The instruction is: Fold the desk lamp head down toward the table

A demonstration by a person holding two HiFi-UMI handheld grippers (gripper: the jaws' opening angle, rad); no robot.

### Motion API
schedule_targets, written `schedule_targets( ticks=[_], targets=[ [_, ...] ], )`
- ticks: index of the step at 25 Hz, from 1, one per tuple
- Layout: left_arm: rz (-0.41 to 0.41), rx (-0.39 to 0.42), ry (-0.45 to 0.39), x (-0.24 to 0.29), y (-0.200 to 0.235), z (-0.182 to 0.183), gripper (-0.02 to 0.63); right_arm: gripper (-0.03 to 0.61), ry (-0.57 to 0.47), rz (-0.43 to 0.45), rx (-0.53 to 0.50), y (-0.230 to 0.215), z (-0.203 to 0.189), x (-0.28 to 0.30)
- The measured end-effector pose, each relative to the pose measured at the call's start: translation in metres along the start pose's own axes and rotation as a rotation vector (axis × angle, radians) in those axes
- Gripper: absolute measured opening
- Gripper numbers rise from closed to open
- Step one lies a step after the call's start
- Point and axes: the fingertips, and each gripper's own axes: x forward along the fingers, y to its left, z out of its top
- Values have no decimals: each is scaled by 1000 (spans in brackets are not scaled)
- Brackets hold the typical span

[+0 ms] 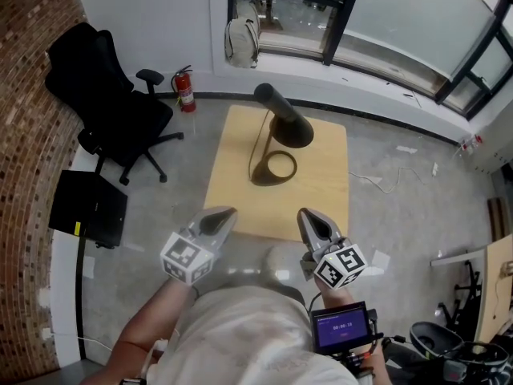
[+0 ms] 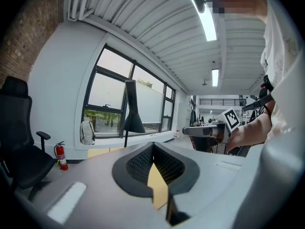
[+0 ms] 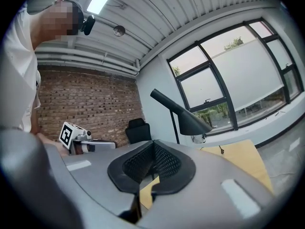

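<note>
A black desk lamp stands on a small light wooden table, with a ring-shaped base, a thin stem and a cone head raised and pointing up-left. The lamp shows in the left gripper view and in the right gripper view. My left gripper hovers at the table's near edge, jaws shut and empty. My right gripper hangs beside it, also shut on nothing. Both are well short of the lamp.
A black office chair and a red fire extinguisher stand left of the table. A black box lies on the floor at left. A backpack leans by the window. A small screen sits at my right wrist.
</note>
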Motion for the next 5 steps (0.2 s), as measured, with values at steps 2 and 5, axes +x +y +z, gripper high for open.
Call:
schedule_targets(
  ticks=[2,5],
  targets=[
    [8,-6,-2,-4,3,1,2,14,3,6,-3,3,0,3],
    [16,-15,-6,-9,8,3,2,14,-4,12,7,6,1,8]
  ],
)
